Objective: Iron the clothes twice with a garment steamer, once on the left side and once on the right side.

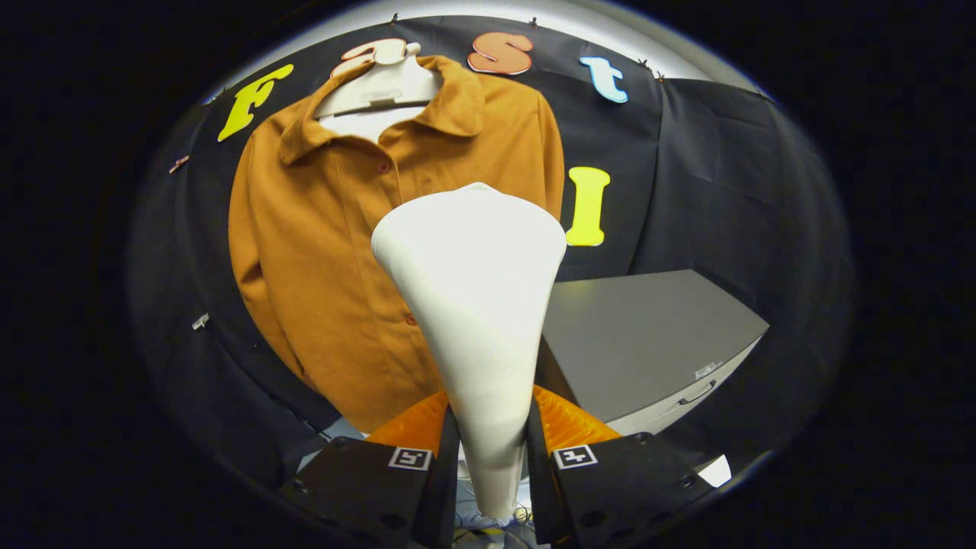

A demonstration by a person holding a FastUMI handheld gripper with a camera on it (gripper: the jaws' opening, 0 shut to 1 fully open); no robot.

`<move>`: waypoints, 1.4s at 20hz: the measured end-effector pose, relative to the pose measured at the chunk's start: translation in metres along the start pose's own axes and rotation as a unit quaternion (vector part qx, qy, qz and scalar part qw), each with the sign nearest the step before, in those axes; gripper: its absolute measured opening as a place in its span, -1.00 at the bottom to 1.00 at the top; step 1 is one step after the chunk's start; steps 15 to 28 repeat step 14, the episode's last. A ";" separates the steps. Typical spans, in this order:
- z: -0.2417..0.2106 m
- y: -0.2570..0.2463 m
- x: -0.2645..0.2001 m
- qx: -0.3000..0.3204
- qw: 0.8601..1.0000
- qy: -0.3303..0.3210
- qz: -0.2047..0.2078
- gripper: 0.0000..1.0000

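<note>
A brown-orange shirt [328, 252] hangs buttoned on a white hanger [381, 84] against the booth wall, beyond the fingers. My gripper [492, 450] is shut on the white garment steamer [476, 305]. Both fingers [446, 457] press on its narrow handle. The steamer's wide head rises upright ahead of the fingers and covers the shirt's lower right part. I cannot tell whether the head touches the cloth.
A grey cabinet [648, 335] with a flat top and a drawer handle stands to the right of the shirt, close to the steamer. Black cloth walls close the booth behind and on both sides.
</note>
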State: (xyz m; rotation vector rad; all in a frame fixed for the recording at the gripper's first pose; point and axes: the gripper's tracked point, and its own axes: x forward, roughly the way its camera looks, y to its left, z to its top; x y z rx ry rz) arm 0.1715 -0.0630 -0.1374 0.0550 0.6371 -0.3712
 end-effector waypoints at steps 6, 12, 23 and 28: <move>0.054 -0.021 -0.037 0.011 0.997 -0.079 0.011 -0.14; 0.076 -0.024 -0.061 0.008 0.991 -0.127 0.030 -0.14; 0.080 -0.024 -0.066 0.007 0.990 -0.137 0.036 -0.15; 0.080 -0.024 -0.066 0.007 0.990 -0.137 0.036 -0.15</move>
